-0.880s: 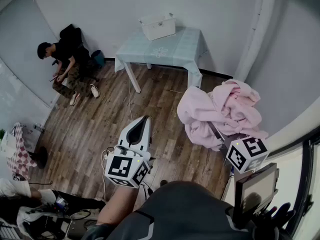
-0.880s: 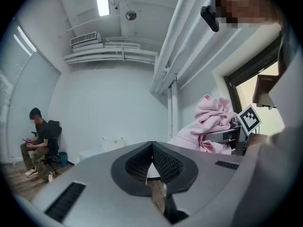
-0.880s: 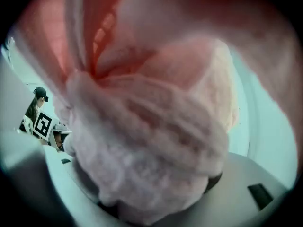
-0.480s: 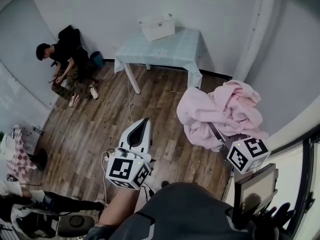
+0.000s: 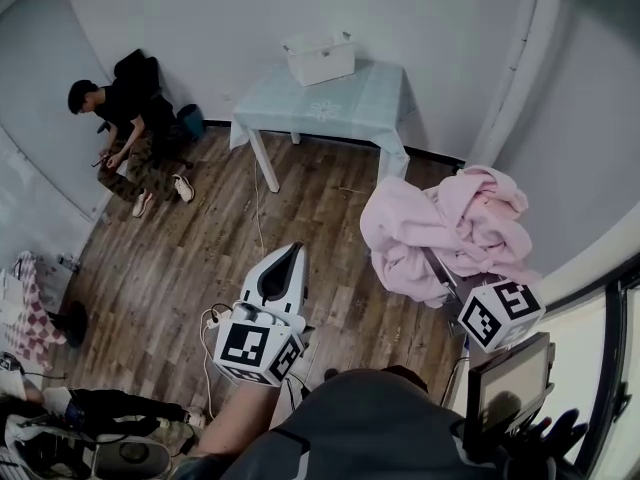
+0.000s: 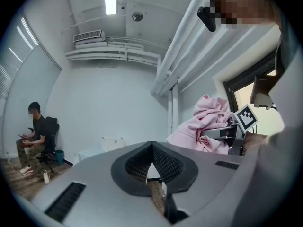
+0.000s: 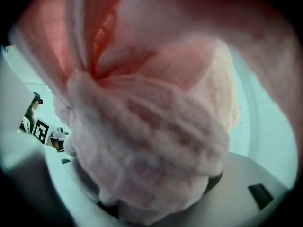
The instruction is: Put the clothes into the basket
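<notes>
The right gripper (image 5: 438, 266) stands wide, pinching a thick wad of the pink clothes (image 5: 440, 218) and lifting it clear of the floor, probably for carrying. The left gripper (image 5: 290, 256) is pressed together, empty. The basket (image 5: 319, 58) sits well apart, on the far table (image 5: 350, 106).

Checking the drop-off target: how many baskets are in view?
1: a white basket on the pale-blue table against the far wall. The pink clothes bundle may hide more.

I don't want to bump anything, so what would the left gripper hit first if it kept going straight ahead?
Nothing close. The way ahead of the left gripper looks free, then it would probably meet the cloth-covered table bearing the white basket, though depth is unclear.
</notes>
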{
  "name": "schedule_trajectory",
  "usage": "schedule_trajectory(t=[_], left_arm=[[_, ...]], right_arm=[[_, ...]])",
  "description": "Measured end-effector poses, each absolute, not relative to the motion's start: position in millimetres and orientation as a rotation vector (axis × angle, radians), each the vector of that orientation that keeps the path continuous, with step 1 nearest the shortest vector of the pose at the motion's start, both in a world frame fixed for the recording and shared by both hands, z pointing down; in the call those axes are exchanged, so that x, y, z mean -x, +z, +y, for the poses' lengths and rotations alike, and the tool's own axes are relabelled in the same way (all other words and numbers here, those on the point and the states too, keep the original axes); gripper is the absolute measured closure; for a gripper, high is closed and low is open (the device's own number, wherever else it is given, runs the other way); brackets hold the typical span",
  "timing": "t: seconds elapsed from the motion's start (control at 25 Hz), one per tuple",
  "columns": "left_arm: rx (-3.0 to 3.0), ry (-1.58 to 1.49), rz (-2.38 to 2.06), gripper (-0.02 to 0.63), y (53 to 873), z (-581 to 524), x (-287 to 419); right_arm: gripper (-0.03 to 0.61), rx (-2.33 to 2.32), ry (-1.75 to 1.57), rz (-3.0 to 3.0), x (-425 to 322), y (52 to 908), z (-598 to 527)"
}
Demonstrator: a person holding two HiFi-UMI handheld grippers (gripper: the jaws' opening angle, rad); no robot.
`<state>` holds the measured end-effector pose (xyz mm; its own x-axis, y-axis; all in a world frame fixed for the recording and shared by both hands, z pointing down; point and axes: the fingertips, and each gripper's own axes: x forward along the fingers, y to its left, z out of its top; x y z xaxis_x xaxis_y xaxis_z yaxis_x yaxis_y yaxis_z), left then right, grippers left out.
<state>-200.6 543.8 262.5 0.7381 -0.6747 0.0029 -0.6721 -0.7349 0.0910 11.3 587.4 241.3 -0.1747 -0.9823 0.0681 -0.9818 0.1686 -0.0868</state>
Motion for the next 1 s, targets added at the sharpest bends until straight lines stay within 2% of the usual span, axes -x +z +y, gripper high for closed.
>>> schedule_trajectory(t=[0.24,0.48,0.56,0.72,1.0], left_arm=[[-2.831,-0.077,-1.07,0.604,272.5,510.0,220.3],[-2.772,0.036,-1.11,0.604,289.1,368.6,142.8],[-2.759,0.048,-1.105,0.606,287.8,343.3,140.0],[-2.779,0.033,-1.086,0.604,273.5,344.7,157.3],[-2.792,0.033,-1.157,0.605,270.7,342.1,138.4]], right_arm=[[0.235,2.072,-0.161,2.376,2.7,239.7,559.2],[0.235,1.972,-0.308,2.411,-75.5,253.0,401.0],[0.235,1.965,-0.312,2.415,-77.8,249.8,375.0],[0.233,1.965,-0.282,2.417,-59.2,241.6,374.3],[0.235,1.91,-0.186,2.444,-80.8,236.2,374.1]])
